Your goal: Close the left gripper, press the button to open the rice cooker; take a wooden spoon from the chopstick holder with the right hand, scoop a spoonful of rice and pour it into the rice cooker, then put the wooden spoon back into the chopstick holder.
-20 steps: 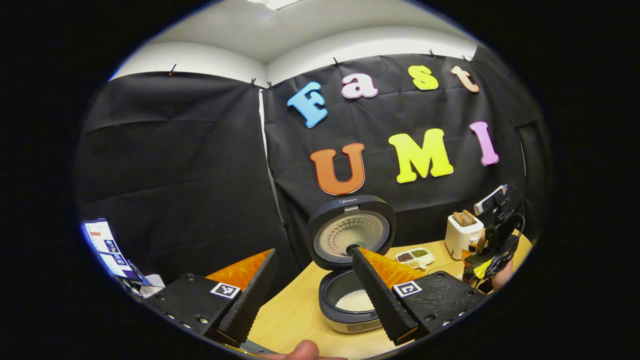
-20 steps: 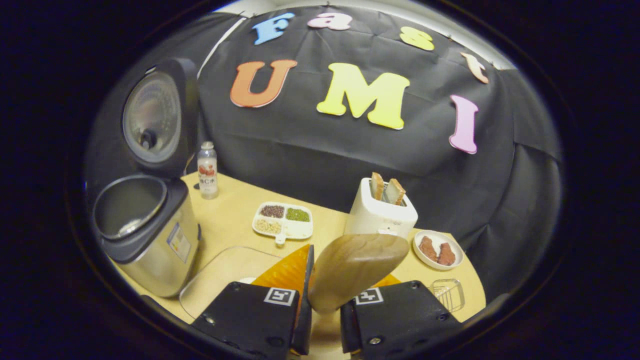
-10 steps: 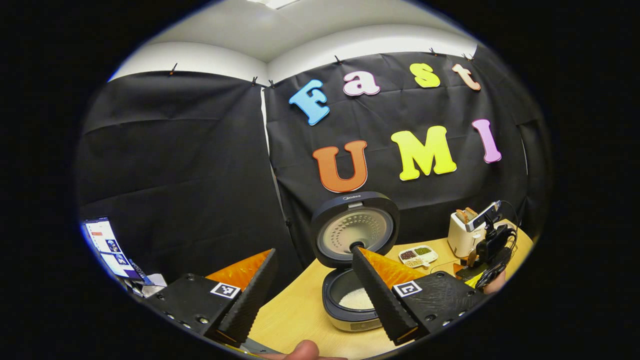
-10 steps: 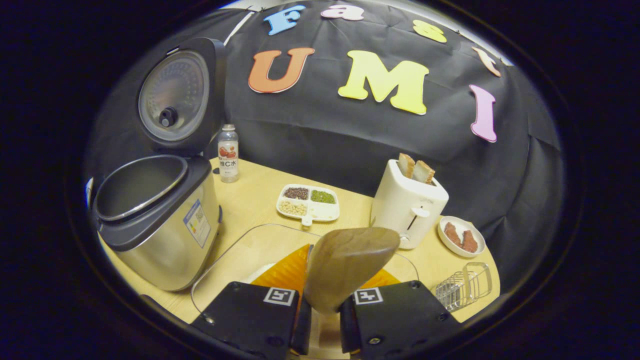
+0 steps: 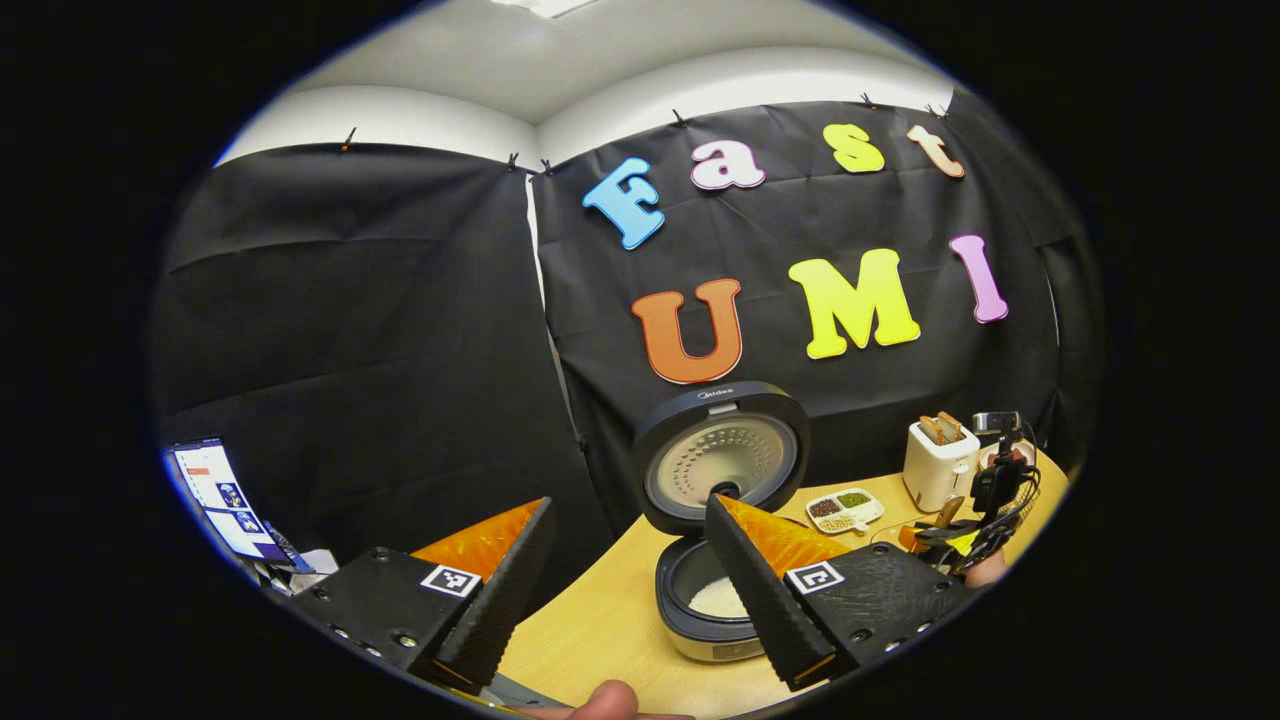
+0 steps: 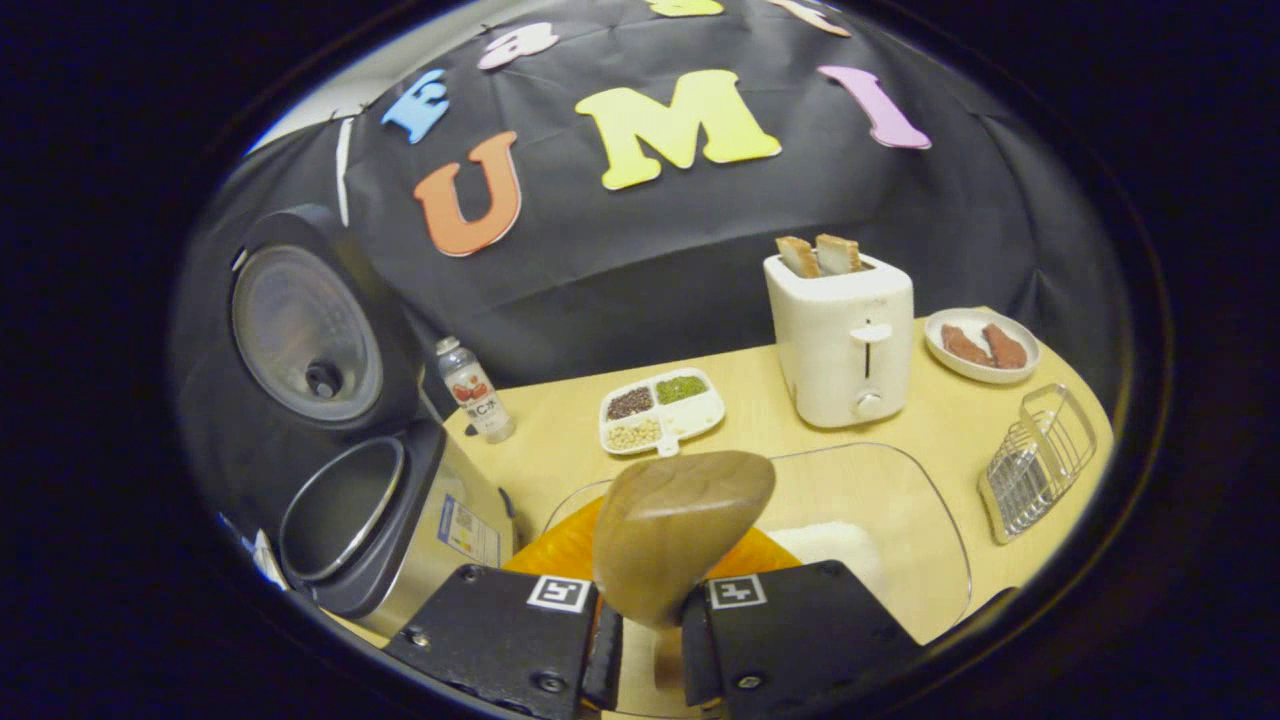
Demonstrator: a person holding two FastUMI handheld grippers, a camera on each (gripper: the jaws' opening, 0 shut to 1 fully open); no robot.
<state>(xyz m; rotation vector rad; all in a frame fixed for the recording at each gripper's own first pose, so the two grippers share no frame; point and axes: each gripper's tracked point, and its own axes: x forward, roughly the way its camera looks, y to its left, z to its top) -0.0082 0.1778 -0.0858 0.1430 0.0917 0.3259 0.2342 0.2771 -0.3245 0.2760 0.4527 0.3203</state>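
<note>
The rice cooker stands open with its lid upright and white rice in the pot. My left gripper is open and holds nothing, short of the cooker. My right gripper is shut on the wooden spoon; the back of the spoon's bowl faces the camera. Just past it lies a clear glass dish with a heap of rice. The cooker is to its left. A wire holder sits at the right table edge. The right gripper also shows far right.
A white toaster with two slices stands behind the glass dish. Near it are a divided dish of beans, a small bottle and a plate of brown pieces. A lit screen is at far left. A thumb shows below.
My right gripper with the spoon has swung right and lower, away from the cooker and over the glass dish, and its view has tilted. My left gripper stays open, almost still.
</note>
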